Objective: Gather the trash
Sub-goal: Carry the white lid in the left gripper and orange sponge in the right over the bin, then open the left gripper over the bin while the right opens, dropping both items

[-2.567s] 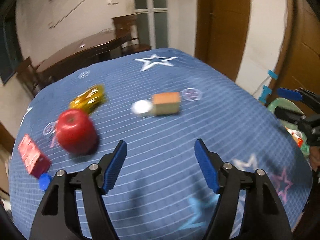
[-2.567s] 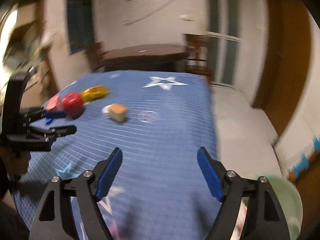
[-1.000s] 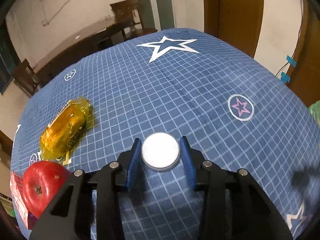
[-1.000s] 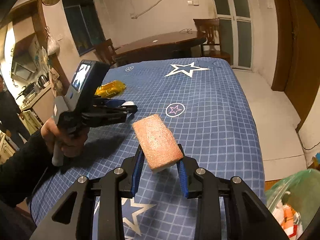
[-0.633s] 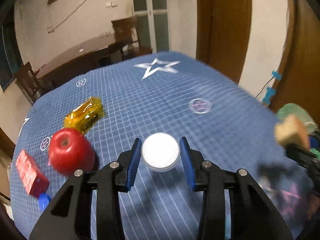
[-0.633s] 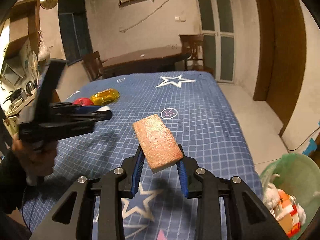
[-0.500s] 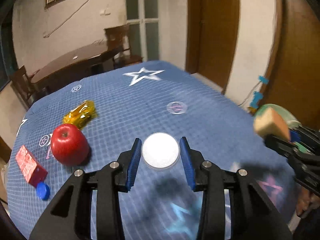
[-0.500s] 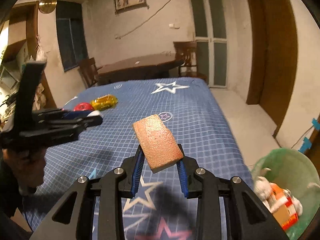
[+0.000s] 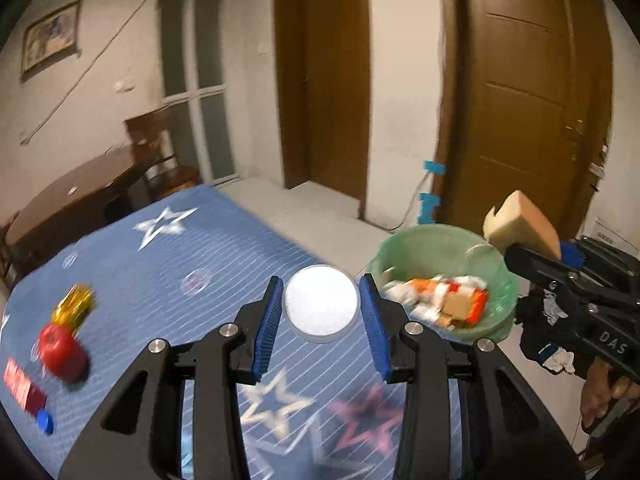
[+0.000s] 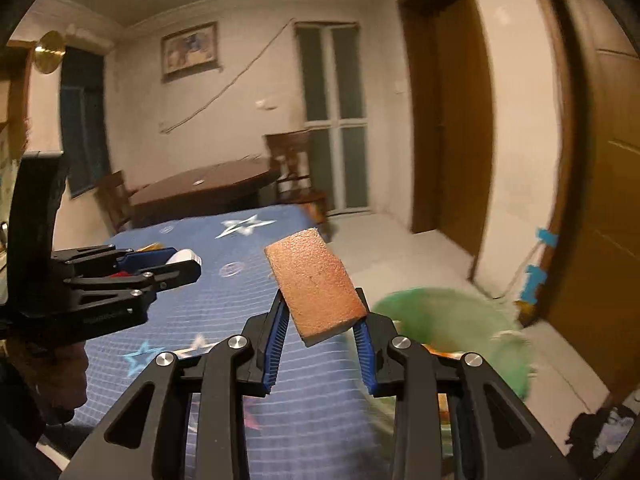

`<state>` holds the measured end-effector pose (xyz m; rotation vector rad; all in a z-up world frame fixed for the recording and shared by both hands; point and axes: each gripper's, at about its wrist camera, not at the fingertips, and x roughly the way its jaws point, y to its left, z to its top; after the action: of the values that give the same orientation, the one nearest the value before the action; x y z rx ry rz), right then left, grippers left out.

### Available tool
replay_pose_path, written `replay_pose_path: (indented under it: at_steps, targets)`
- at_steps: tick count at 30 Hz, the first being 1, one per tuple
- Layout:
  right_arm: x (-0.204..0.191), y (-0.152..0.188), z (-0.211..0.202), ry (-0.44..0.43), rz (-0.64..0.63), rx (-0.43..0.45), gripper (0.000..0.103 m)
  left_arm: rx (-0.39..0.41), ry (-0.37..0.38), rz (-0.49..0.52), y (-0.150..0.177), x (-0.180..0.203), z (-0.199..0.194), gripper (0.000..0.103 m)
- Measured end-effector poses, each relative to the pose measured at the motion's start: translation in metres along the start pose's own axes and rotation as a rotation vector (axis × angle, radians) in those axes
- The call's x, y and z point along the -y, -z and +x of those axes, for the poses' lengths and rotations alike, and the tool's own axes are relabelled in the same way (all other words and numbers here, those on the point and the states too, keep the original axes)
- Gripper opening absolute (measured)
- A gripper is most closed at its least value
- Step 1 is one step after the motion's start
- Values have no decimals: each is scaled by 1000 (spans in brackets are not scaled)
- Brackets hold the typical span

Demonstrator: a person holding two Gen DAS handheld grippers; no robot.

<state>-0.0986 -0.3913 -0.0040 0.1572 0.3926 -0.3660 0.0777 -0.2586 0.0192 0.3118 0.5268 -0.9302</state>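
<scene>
white round lid (image 9: pixel 321 303) clamped flat between blue pads of left gripper (image 9: pixel 322 322), carried above blue star-print cloth (image 9: pixel 168 272), just short of green bin (image 9: pixel 496 264). orange sponge block (image 10: pixel 316 282) pinched in right gripper (image 10: pixel 320 354), tilted, riding near bin rim. bin on floor beside cloth edge, wrappers inside. red apple (image 9: pixel 62 352), yellow packet (image 9: pixel 74 304), red box (image 9: pixel 22 386), blue cap (image 9: pixel 45 424) at cloth's far left, blurred.
</scene>
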Motion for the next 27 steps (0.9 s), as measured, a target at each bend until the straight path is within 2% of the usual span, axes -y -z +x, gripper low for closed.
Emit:
replay_pose_path:
  at_steps: [6,10,14,21,22,24,25,27]
  targets:
    - [59,-6,-28,118,48,27,33,7,75,79,-26,50,33,38]
    - [102,-8,-23,177,101,0,33,-9,103,131,-37,77,62,38]
    - [134,-5,5,205,145,-66,33,-52,133,146,-43,92,92,38]
    - [155,10,71,234,149,-173,33,-102,101,191,-34,115,123,39]
    - [153,13,85,222,144,-198,34,-108,99,191,-32,116,127,39]
    - [152,20,102,233,141,-225,45,-126,86,201,-27,117,134,56]
    - [152,23,107,242,143,-226,57,-121,78,209,-25,118,134,56]
    - [148,27,111,245,145,-228,59,-116,62,231,-21,118,132,56]
